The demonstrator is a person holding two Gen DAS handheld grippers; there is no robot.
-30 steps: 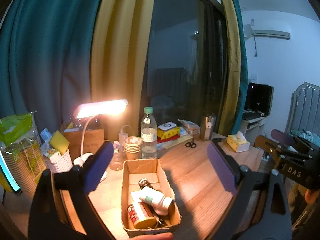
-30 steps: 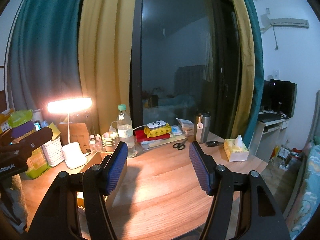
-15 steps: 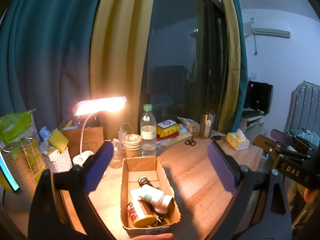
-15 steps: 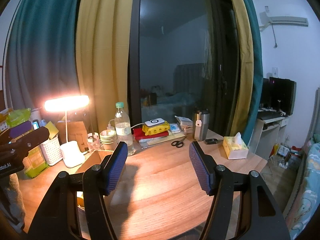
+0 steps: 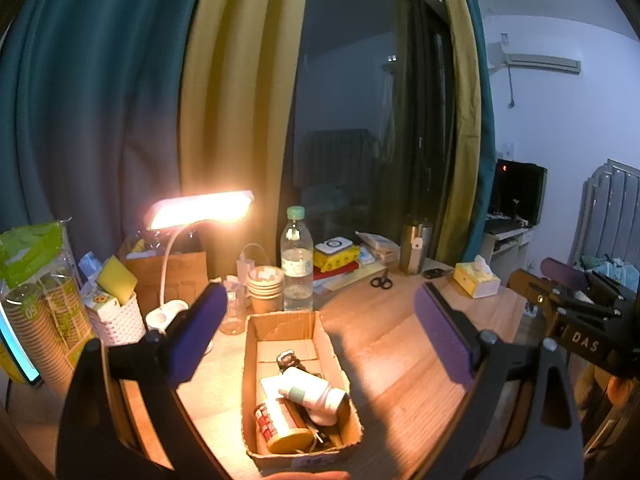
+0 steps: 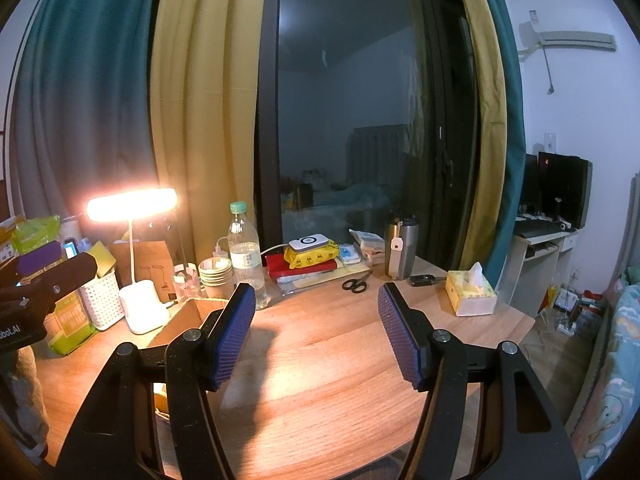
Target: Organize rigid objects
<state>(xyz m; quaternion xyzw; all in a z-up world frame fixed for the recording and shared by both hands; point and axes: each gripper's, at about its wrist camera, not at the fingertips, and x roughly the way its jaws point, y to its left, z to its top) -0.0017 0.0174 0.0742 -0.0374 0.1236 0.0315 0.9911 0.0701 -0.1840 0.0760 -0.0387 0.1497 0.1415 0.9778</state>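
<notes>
Several rigid items, a white bottle and a red-labelled jar among them, already lie in the cardboard box on the desk (near-left of centre), while the left gripper and right gripper hover with fingers spread and empty, scissors unsorted at the far side.

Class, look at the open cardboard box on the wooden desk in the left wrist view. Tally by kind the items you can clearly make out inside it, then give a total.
White plastic bottle with green band, lying down: 1
Yellow-lidded jar with red label, lying down: 1
Small dark item behind them, kind unclear: 1
White card under the bottle: 1
Total inside the brown cardboard box: 4
</notes>
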